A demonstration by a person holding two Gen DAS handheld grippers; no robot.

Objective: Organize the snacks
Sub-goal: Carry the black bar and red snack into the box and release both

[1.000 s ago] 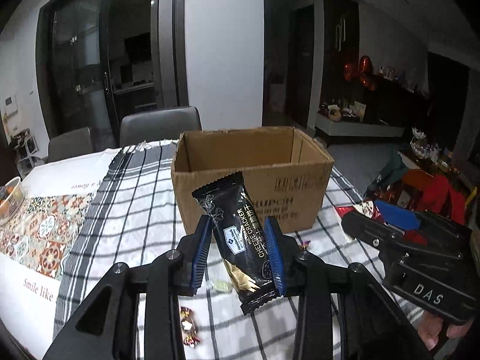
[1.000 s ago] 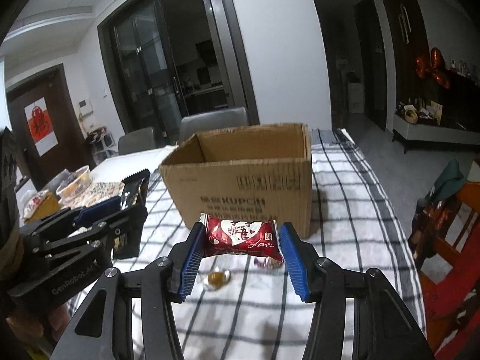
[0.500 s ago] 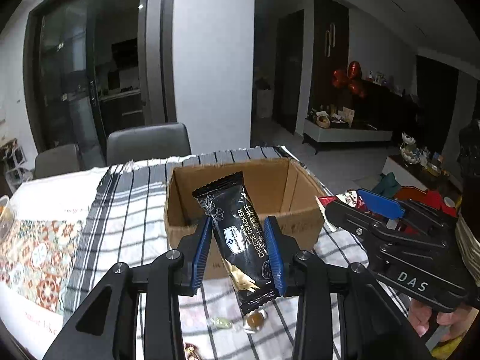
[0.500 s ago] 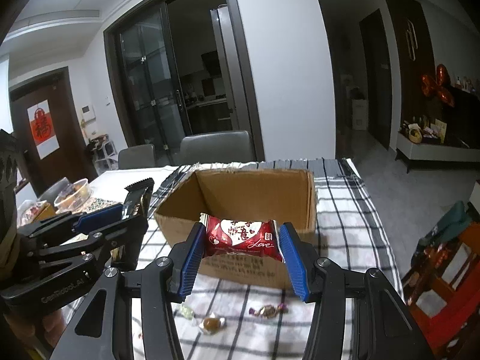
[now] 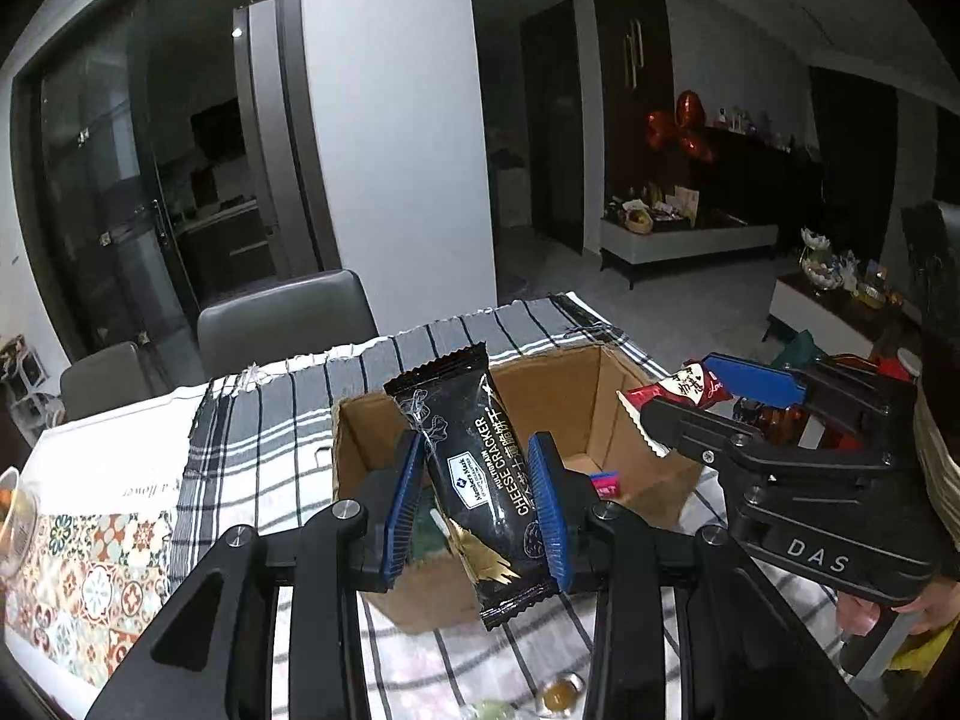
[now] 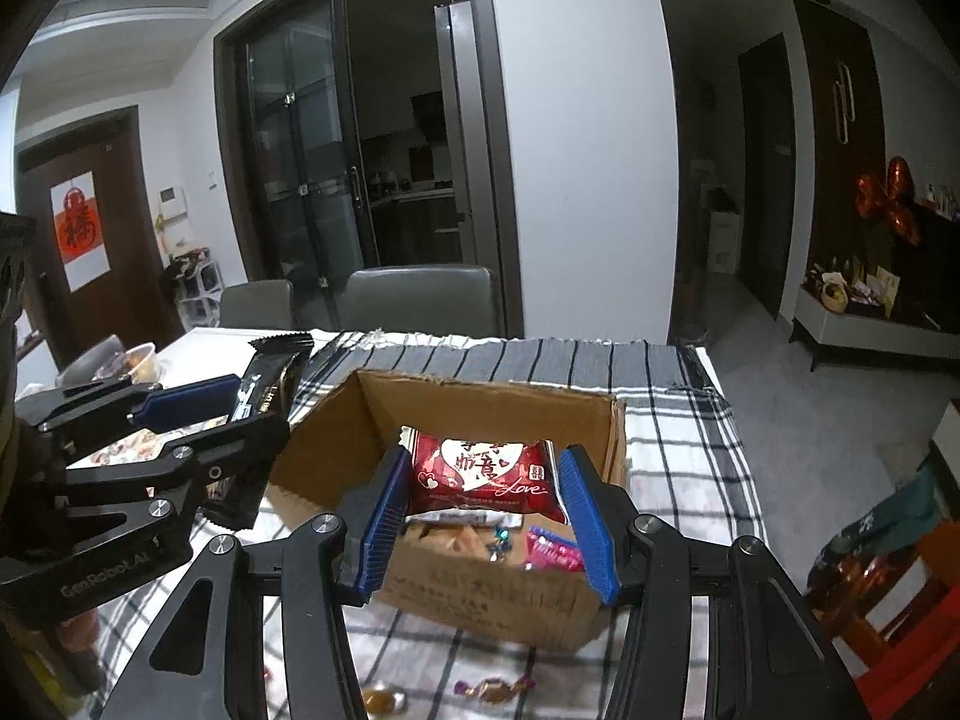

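— Checked black-and-white cloth (image 6: 672, 420) covered the table, woven and fringed along its far edge, with grey padded chairs (image 6: 420, 294) behind it and dark glass doors beyond. What sat on it?

— An open cardboard box (image 6: 480, 594), plain brown, its rim torn rough. Inside lay a pink wrapper (image 6: 555, 552) and other small packets, too blurred to name.

— And the left gripper (image 5: 474, 507)?

— Its ribbed blue pads (image 5: 399, 504) were pinching a long black cracker packet (image 5: 474, 480), glossy, with crimped zigzag ends and "CHEESE CRACKER" printed down it. The packet stood tilted, held above the near wall of the box.

— The right gripper (image 6: 486, 507)?

— Clamped on a red foil packet (image 6: 486, 474), cushion-shaped, with a white heart and "Love" on it. That one hung over the box opening.

— Anything loose on the cloth?

— Wrapped sweets (image 6: 492, 687) with twisted ends lay in front of the box, one purple, one amber. To the left, a patterned tile-print mat (image 5: 84, 564) lay flat beside the cloth.
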